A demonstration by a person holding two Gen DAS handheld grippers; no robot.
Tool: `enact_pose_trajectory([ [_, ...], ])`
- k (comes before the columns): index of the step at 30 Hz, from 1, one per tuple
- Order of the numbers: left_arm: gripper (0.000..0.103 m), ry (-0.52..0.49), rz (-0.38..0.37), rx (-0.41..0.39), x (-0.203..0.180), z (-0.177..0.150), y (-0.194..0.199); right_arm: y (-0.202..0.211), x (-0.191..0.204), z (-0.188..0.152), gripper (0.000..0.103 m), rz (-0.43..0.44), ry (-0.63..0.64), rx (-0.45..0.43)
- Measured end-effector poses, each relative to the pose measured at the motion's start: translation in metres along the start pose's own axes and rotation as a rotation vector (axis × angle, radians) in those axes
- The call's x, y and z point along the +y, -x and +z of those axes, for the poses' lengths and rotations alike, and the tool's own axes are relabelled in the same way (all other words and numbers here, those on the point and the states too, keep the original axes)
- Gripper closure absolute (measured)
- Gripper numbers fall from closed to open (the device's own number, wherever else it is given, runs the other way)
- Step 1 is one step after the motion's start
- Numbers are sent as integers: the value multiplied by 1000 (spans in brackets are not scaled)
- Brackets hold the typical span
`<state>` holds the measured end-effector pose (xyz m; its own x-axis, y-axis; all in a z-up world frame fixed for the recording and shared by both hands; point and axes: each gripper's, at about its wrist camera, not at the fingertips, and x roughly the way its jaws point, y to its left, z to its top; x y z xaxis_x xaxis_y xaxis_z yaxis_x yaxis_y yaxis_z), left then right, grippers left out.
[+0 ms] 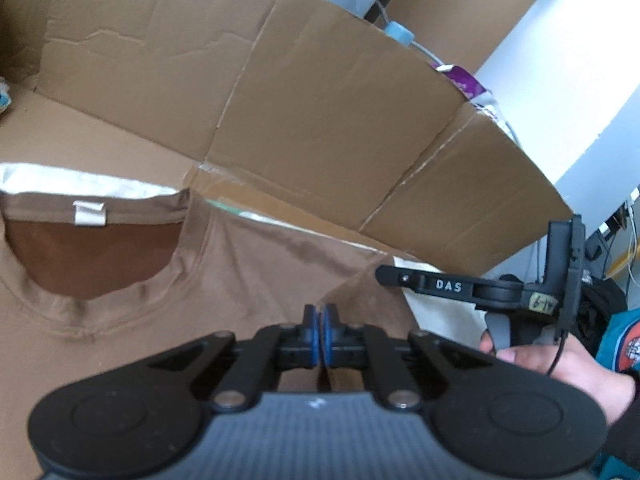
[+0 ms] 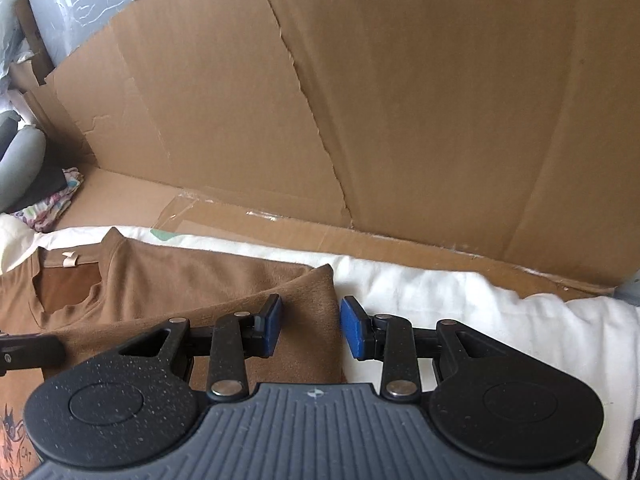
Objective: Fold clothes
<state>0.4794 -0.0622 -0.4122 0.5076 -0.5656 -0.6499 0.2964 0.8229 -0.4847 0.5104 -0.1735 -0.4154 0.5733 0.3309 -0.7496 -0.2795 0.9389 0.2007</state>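
Makeshift recording corner in a cluttered room
Cardboard walls off the work surface; cables and packaging lie behind.

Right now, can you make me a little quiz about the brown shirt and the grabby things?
1. True or false: the left hand-held gripper has its blue pads pressed together.
2. What lies under the brown T-shirt? A) white cloth B) green towel C) newspaper
3. Fill in: the shirt's small white label sits inside the ____.

Key
1. True. The pads meet above the shirt; whether any fabric is caught between them does not show.
2. A: the white cloth spreads out beside the shirt, in front of the cardboard wall. The right hand-held gripper stands open over the shirt's folded edge.
3. Collar.
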Motion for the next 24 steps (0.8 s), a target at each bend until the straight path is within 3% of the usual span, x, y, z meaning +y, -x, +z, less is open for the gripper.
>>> enact_pose_trajectory([
  [8,101,20,5,19,4,-10,0,-8,-2,0,68,33,49,15],
  [10,101,23,2,18,4,-11,1,-7,-1,2,90,14,72,7],
  [13,101,6,6,11,2,-13,3,-6,-1,5,101,-58,91,-14],
  [21,101,50,-1,9,12,-17,8,11,-12,10,98,18,-11,-32],
  [23,101,52,-3,10,13,-17,8,13,-9,9,89,44,-11,-31],
  [24,101,54,-3,11,13,-18,8,13,-7,8,79,50,-3,-30],
])
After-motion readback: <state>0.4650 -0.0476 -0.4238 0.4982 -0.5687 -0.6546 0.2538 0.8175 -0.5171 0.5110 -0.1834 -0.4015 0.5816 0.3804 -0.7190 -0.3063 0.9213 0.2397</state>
